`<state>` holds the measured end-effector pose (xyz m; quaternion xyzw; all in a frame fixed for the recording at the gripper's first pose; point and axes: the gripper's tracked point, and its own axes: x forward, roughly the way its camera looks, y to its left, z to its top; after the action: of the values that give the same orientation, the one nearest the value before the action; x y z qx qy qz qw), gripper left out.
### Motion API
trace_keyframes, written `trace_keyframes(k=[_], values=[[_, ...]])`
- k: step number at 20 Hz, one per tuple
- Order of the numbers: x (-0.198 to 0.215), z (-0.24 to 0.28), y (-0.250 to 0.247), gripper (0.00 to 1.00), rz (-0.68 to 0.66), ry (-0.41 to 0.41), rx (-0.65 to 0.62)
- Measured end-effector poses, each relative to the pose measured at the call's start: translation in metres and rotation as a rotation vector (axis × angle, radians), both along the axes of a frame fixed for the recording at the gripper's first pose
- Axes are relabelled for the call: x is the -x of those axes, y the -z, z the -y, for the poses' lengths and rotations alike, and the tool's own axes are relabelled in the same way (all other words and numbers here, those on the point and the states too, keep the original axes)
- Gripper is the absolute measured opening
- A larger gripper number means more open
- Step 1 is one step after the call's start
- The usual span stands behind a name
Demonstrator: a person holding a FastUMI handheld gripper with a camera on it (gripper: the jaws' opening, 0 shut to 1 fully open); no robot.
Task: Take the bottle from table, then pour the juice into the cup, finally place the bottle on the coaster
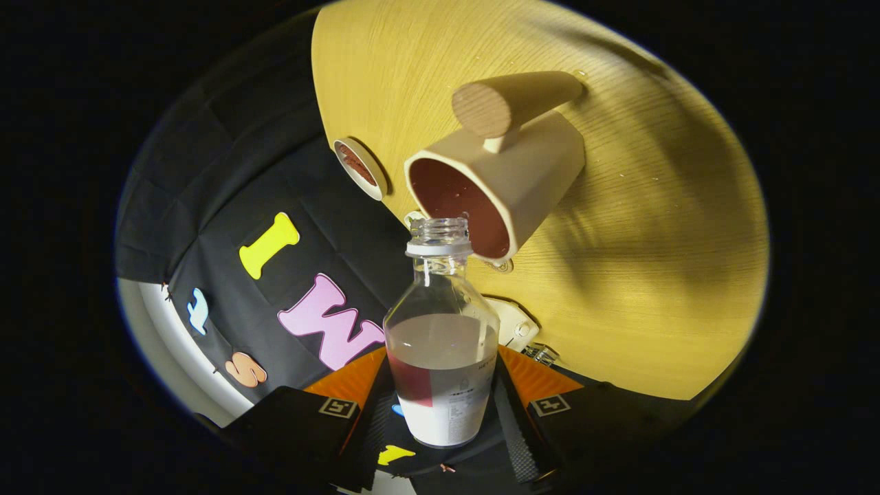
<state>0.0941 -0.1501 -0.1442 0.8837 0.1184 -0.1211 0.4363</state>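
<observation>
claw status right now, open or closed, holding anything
claw: closed on the bottle, one finger pressing each side; the bottle's uncapped mouth is tipped toward the cup.

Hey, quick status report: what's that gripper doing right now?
Gripper shut on bottle, uncapped. Bottle mouth at cup rim, no liquid crossing yet. Coaster beyond the cup, bare.

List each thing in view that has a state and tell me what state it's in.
gripper: shut on the bottle, tilted.
bottle: uncapped, partly filled with white liquid, mouth at the cup's rim.
cup: standing on the table, no liquid visible inside.
coaster: on the table, nothing on it.
</observation>
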Motion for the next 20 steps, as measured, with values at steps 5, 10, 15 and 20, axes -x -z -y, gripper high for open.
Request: trace_keyframes(k=[5, 10, 15, 20], values=[[-0.007, -0.006, 0.008, 0.76, 0.005, -0.036, 0.168], [-0.006, -0.002, 0.018, 0.76, -0.006, -0.059, 0.426], [-0.005, -0.011, 0.012, 0.76, -0.013, -0.109, 0.725], [-0.011, -0.020, -0.009, 0.76, -0.028, -0.119, 1.010]])
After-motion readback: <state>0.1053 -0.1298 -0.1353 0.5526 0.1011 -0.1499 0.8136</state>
